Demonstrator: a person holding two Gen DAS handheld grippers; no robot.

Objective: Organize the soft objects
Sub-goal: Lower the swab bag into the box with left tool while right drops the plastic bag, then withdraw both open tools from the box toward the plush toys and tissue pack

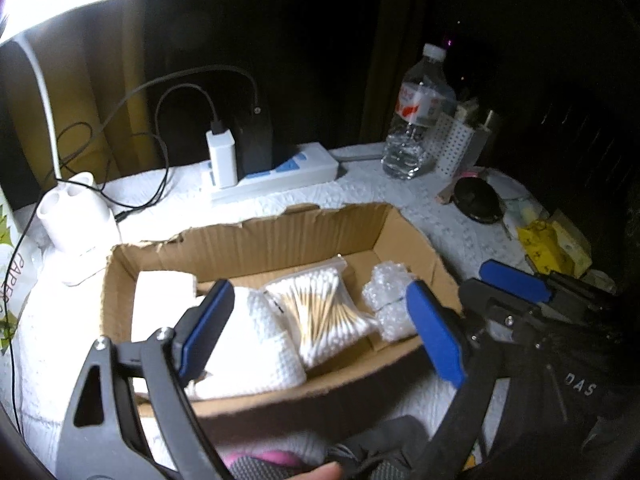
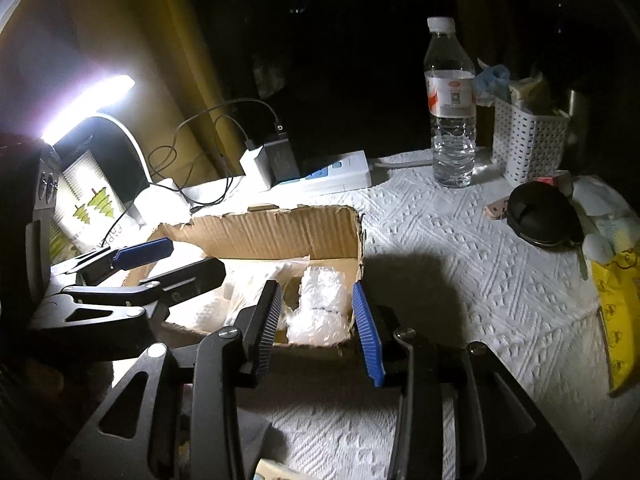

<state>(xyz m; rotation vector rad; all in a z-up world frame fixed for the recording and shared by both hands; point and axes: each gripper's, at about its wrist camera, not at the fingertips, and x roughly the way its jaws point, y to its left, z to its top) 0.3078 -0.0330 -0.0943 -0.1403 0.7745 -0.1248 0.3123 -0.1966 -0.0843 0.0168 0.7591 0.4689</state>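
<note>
An open cardboard box (image 1: 280,236) sits on the white cloth. Inside lie a folded white cloth (image 1: 256,344), a bag of cotton swabs (image 1: 320,312) and a wad of bubble wrap (image 1: 390,300). My left gripper (image 1: 320,332) is open and empty above the box's near side. My right gripper (image 2: 316,328) is open and empty, hovering over the box's near right corner with the bubble wrap (image 2: 320,304) seen between its pads. The box also shows in the right wrist view (image 2: 276,232). The right gripper appears at the right of the left wrist view (image 1: 516,280).
A desk lamp base (image 1: 76,216), power strip with chargers (image 1: 272,168), water bottle (image 1: 420,116) and white perforated basket (image 2: 528,136) stand behind the box. A black round case (image 2: 540,212) and yellow packet (image 2: 616,312) lie to the right.
</note>
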